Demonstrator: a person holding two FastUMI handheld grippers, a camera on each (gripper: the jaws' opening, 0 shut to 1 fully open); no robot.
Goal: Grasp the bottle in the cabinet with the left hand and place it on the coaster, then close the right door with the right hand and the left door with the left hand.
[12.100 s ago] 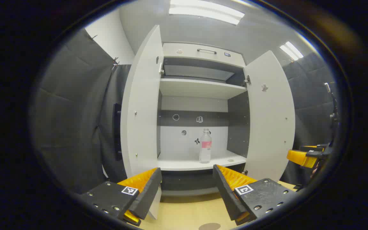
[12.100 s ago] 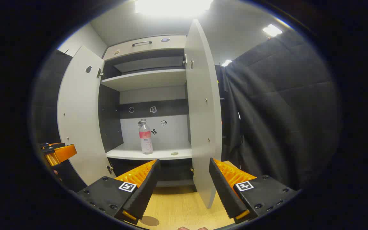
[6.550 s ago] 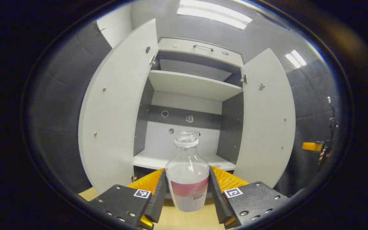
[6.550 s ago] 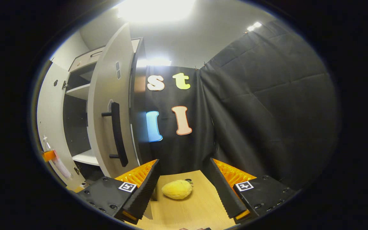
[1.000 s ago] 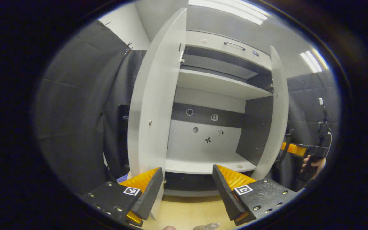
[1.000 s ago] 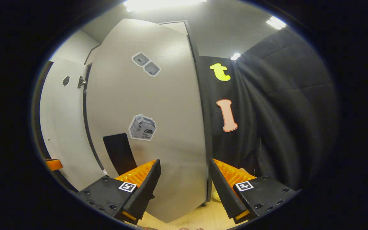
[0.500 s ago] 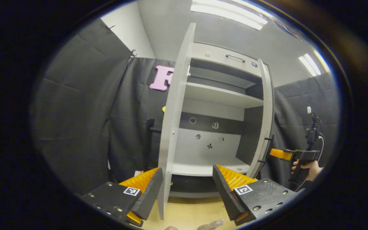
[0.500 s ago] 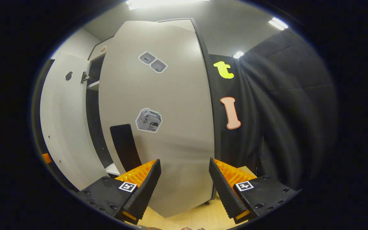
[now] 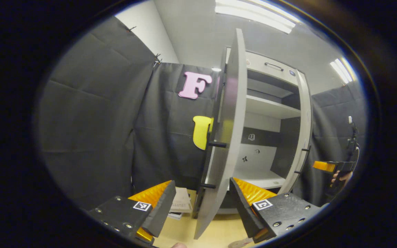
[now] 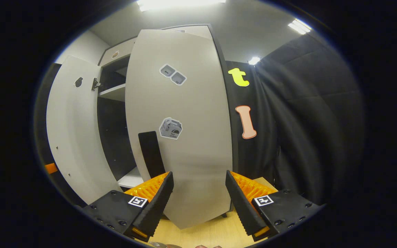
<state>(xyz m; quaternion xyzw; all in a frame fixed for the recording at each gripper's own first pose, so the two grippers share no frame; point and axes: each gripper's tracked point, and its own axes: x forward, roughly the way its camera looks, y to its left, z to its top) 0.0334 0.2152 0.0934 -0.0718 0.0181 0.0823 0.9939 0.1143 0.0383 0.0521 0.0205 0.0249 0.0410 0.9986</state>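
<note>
Your cabinet (image 9: pixel 271 106) has two doors, both ajar: in the left gripper view the left door (image 9: pixel 224 144) stands edge-on between the spread fingers of your left gripper (image 9: pixel 200 203), its handle (image 9: pixel 208 162) facing the cloth wall. In the right gripper view your right gripper (image 10: pixel 198 198), spread wide and pinching nothing, faces the right door (image 10: pixel 188 144) with its one handle (image 10: pixel 150 151) and three stickers. The bottle's top (image 9: pixel 240 244) peeks in at the desk's near edge (image 9: pixel 215 230).

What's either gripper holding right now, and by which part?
Nothing. The left gripper and right gripper both have open jaws; each door just shows between the fingers, with no grip visible.
</note>
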